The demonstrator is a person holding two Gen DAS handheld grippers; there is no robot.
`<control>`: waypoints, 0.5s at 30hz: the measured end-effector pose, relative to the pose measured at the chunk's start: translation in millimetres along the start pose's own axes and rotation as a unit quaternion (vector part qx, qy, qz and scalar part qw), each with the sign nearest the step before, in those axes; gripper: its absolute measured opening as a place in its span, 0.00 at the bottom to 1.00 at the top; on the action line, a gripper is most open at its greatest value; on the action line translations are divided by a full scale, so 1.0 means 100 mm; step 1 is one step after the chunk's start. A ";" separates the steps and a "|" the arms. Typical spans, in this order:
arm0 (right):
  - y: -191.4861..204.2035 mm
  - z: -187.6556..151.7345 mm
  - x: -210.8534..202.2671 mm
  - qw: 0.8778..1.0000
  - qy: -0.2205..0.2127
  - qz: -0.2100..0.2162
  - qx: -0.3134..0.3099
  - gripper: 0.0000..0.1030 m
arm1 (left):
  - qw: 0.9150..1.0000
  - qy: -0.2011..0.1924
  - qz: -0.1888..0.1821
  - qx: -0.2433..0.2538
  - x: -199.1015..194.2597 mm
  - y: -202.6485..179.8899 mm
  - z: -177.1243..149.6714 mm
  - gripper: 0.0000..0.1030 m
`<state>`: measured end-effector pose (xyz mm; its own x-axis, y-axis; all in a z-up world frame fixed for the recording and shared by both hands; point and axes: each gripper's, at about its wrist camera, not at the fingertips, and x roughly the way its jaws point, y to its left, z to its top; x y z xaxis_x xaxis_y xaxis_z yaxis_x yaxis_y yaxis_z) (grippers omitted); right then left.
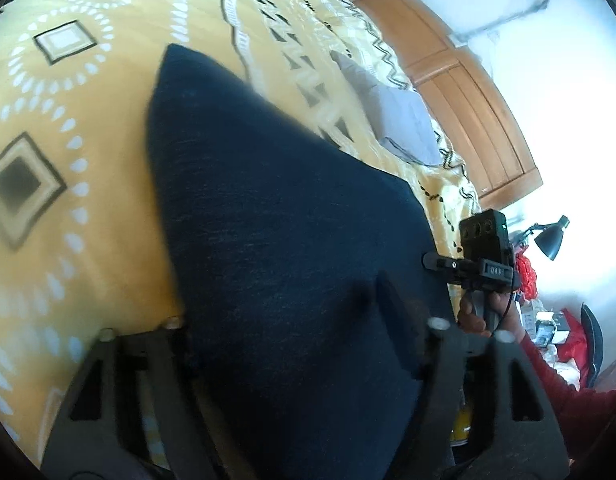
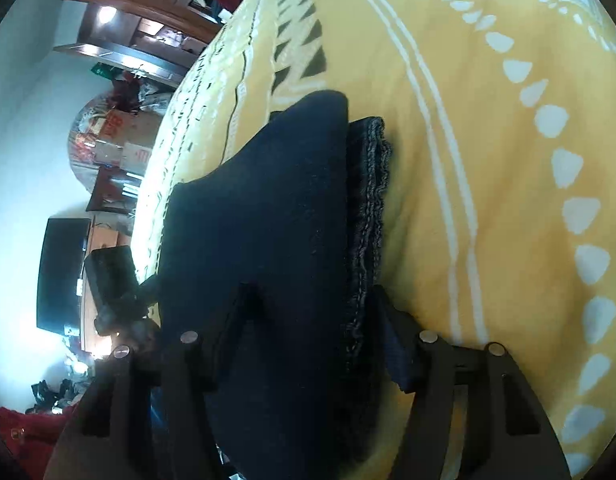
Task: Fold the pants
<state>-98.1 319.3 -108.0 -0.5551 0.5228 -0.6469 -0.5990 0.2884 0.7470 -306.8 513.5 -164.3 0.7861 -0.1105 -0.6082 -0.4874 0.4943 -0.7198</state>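
Observation:
The dark navy pants (image 1: 267, 220) lie folded on the yellow patterned bedspread (image 1: 87, 128). My left gripper (image 1: 299, 320) has the cloth bunched between its fingers, which the fabric mostly covers. In the right wrist view the pants (image 2: 267, 220) show as a stack with a ribbed hem edge (image 2: 372, 200) on the right. My right gripper (image 2: 312, 320) is closed on that stack, one finger (image 2: 392, 320) beside the hem. The right gripper also shows in the left wrist view (image 1: 484, 268), held by a hand at the pants' far edge.
A folded grey garment (image 1: 392, 116) lies further up the bed. A wooden headboard (image 1: 468, 92) stands behind it. A black desk lamp (image 1: 552, 236) and clutter sit to the right. In the right wrist view a dark screen (image 2: 59, 272) and shelves (image 2: 119, 52) stand beyond the bed edge.

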 end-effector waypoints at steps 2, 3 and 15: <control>0.02 0.01 0.07 1.000 -0.003 -0.010 -0.014 0.67 | 1.000 -0.004 -0.003 -0.011 0.02 0.06 0.02 0.52; 0.03 0.00 0.08 1.000 -0.009 -0.011 -0.016 0.71 | 1.000 -0.004 0.004 -0.010 0.04 0.05 0.03 0.47; 1.07 -0.26 -0.27 0.991 -0.084 -0.037 -0.096 0.33 | 0.998 -0.054 -0.012 0.035 -0.76 -0.35 0.11 0.20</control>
<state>-161.8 314.9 -14.5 -0.4110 0.6362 -0.6529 -0.7427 0.1816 0.6445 -345.3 513.4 -89.1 0.8350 -0.0316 -0.5493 -0.4437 0.5517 -0.7062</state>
